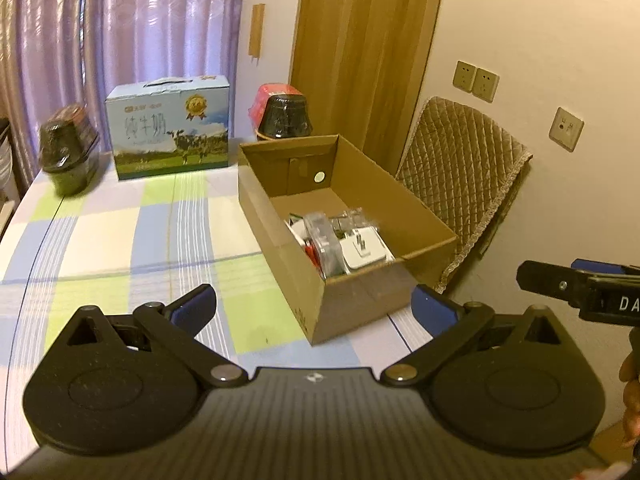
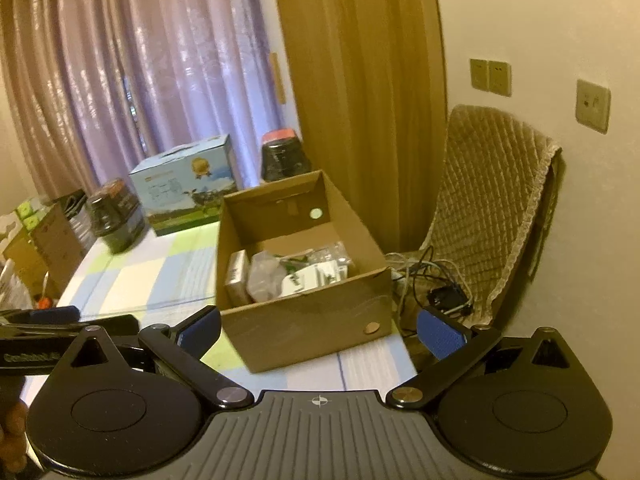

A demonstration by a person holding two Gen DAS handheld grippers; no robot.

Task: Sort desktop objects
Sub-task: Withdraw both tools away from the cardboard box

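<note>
Jaws wide and empty on our left gripper [image 1: 314, 308] and right gripper [image 2: 320, 330]. We face the cardboard box [image 2: 304, 320] of small items on the worktop [image 1: 120, 240]; a milk carton [image 1: 170, 132] and two dark jars [image 1: 66, 156] stand behind.

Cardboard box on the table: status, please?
Both grippers, left and right, open, empty. Cardboard box holds small items. Nothing in the way.

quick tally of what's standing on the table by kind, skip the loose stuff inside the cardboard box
Open cardboard box: 1
Blue milk carton case: 1
Dark wrapped tubs: 2, one at the left, one with a red top behind the cardboard box
Total: 4
</note>
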